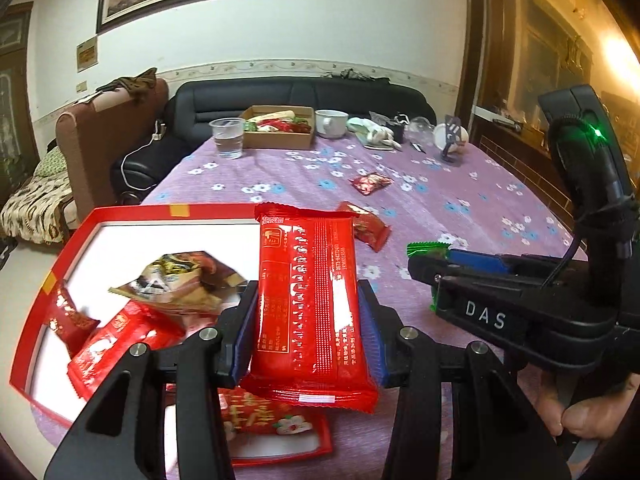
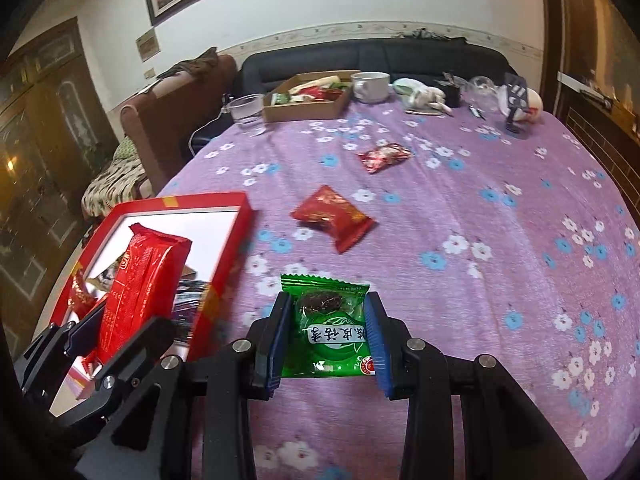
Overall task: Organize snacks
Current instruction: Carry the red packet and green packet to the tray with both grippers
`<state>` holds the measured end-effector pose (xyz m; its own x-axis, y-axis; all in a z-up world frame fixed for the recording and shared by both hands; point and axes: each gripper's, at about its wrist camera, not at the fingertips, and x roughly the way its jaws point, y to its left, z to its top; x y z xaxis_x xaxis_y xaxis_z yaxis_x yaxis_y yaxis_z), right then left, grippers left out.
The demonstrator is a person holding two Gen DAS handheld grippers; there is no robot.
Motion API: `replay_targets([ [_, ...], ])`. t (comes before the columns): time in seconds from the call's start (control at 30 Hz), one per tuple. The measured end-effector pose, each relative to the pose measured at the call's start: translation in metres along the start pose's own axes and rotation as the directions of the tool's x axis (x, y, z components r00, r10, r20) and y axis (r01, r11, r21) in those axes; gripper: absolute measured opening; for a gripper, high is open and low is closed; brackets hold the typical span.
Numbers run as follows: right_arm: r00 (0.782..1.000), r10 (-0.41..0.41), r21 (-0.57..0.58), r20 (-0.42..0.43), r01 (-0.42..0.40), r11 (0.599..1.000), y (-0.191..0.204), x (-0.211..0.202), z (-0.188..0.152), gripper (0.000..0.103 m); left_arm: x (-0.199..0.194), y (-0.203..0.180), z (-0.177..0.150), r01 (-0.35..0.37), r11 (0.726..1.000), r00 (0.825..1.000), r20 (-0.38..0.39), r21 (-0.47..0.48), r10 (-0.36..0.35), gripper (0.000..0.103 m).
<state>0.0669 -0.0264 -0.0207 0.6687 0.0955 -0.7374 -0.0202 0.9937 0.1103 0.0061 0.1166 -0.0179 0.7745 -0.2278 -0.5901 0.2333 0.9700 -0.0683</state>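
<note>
Round table w/ purple flowered cloth point(image 2: 460, 208) fills both views. Shallow red-rimmed cardboard box w/ white floor point(image 1: 132, 212) sits at table's near-left edge, several wrappers lying in it. Left gripper point(image 1: 310, 320) is clamped on a long red foil snack pack point(image 1: 310, 292), pads pressing both long edges; pack is held over the box's right rim. Right gripper point(image 2: 328, 336), just right of box, is clamped on a small green plastic snack packet point(image 2: 330, 324) above the cloth. Two small red wrapped snacks lie loose beyond box: one mid-table point(image 2: 334, 216), one farther back point(image 2: 384, 157). Brown cardboard tray of snacks point(image 2: 308, 110) at the far edge.
</note>
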Motion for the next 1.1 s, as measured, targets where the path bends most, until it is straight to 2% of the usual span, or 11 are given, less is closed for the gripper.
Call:
replay_targets([
  [0.73, 0.995, 0.098, -0.142, -0.023, -0.1, 0.985, 0.095, 0.018, 0.006, 0.037, -0.016, 0.079, -0.006, -0.117, 0.983, 0.992, 0.031, -0.138, 0.123, 0.044],
  [1.1, 0.992, 0.116, -0.162, -0.058, -0.124, 0.979, 0.116, 0.036, 0.003, 0.037, -0.012, 0.11, -0.012, -0.173, 0.966, 0.984, 0.014, -0.193, 0.179, 0.044],
])
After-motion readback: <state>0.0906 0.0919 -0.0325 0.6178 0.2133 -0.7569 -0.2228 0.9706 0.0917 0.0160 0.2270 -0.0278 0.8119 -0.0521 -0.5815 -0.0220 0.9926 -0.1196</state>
